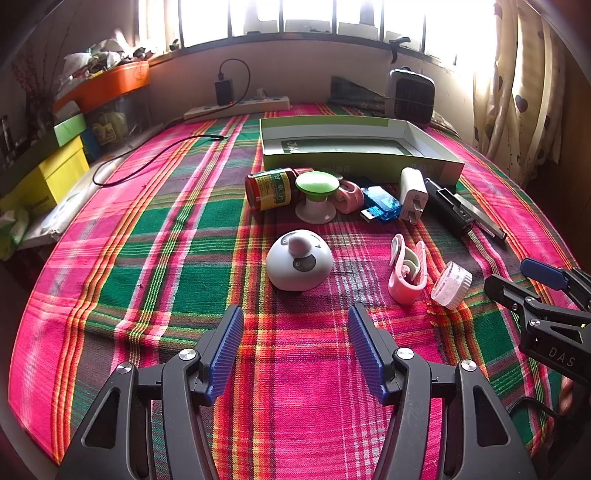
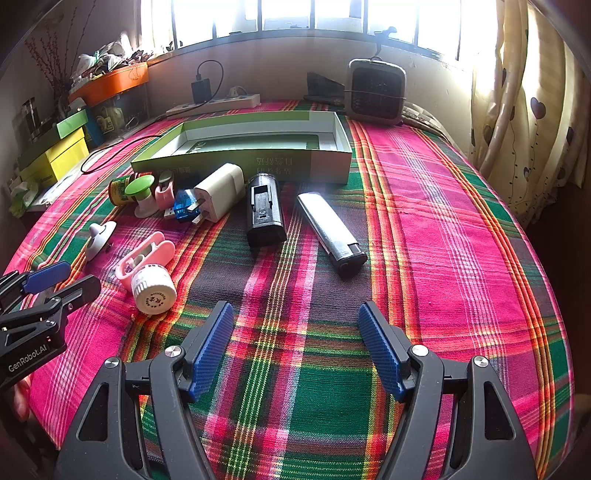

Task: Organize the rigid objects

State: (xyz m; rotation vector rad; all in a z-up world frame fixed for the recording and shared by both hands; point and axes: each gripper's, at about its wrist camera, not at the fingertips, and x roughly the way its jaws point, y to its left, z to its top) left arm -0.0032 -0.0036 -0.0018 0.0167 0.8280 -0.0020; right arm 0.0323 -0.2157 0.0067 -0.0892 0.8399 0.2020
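While clutter [image 1: 343, 199] crowds it, box [image 1: 354, 147] sits open.

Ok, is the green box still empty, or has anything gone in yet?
Empty as far as visible: the green box shows only its printed floor, and the bottle, charger and lighter lie outside on the cloth.

I saw daylight blow out the window [image 1: 295, 14] behind the table; glare washed the curtain [image 2: 517, 110], and fisheye distortion bent and darkened both views' corners.

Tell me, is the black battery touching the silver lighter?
Apart. The right wrist view shows a strip of plaid cloth between the black battery and the silver lighter.
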